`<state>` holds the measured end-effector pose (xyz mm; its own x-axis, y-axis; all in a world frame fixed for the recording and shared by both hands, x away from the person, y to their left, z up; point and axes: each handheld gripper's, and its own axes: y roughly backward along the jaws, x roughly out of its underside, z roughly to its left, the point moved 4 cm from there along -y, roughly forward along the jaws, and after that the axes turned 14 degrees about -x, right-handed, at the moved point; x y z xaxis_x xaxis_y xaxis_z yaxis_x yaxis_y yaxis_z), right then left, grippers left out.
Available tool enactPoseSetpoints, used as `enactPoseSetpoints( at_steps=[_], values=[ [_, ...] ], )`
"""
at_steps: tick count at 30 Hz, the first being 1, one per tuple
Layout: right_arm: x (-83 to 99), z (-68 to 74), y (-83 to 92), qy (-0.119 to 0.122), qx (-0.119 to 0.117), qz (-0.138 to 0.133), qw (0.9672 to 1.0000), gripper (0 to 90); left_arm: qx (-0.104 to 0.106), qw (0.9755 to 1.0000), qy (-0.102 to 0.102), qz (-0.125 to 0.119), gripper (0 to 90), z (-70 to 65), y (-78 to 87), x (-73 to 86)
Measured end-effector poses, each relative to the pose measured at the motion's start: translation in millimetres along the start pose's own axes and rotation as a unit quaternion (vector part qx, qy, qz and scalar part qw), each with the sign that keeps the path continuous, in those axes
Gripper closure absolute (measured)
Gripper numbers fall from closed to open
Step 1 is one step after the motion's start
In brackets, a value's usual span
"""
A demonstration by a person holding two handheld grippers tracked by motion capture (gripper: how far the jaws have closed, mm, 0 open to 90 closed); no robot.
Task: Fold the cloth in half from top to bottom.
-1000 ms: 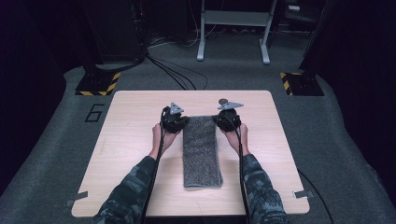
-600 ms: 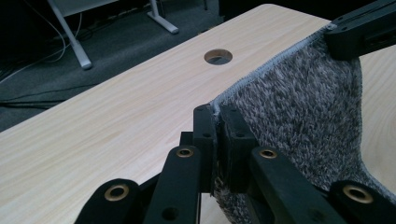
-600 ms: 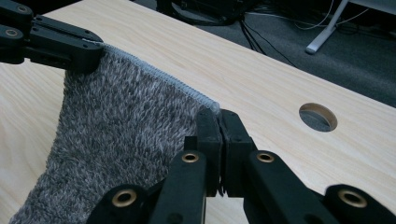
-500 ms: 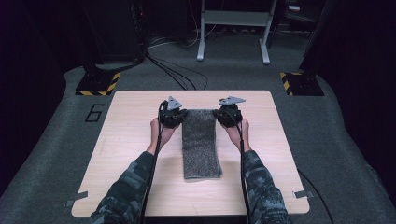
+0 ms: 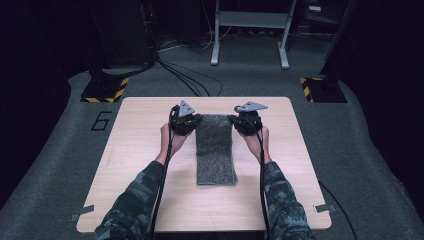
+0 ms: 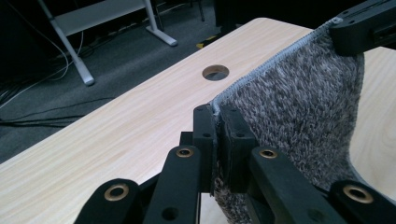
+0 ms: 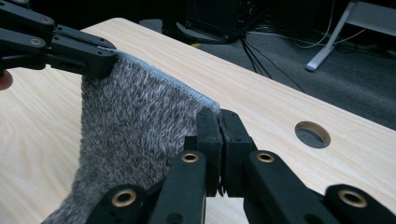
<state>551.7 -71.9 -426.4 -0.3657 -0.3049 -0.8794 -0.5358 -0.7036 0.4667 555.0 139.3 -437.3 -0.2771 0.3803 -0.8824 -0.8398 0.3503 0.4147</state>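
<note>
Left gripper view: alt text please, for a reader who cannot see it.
The left gripper is shut on one top corner of a grey fuzzy towel, lifted above a light wooden table; the right gripper holds the other corner.

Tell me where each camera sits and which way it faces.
High view: above the person's side, facing forward and down on the table; forearms, hands, both grippers.
Left gripper view: on the left gripper, facing along its jaws shut on the towel.
Right gripper view: on the right gripper, jaws likewise.
Shared: towel, table.

A "6" marked on the grey floor (image 5: 101, 120), left of the table (image 5: 140, 150)
</note>
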Motion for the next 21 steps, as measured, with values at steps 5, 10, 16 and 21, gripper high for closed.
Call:
enactPoseSetpoints(
  at_steps=[5,10,16,21],
  values=[
    [7.9,6.5,5.1,0.006,-0.007,0.001,1.0000,88.2,0.010,0.9999,-0.003,0.002,85.7,-4.6,5.8,6.8],
    [18.8,13.0,9.0,0.008,-0.012,0.004,0.9999,88.2,0.021,0.9998,-0.005,0.006,85.6,-11.9,10.6,16.1],
    [37.3,19.7,12.0,0.003,-0.017,0.015,0.9997,88.0,0.036,0.9992,-0.009,0.012,85.3,-21.9,17.2,30.9],
    [48.6,26.5,15.2,0.004,-0.023,0.020,0.9995,88.0,0.043,0.9990,-0.008,0.010,85.3,-27.7,24.4,38.9]
  ],
)
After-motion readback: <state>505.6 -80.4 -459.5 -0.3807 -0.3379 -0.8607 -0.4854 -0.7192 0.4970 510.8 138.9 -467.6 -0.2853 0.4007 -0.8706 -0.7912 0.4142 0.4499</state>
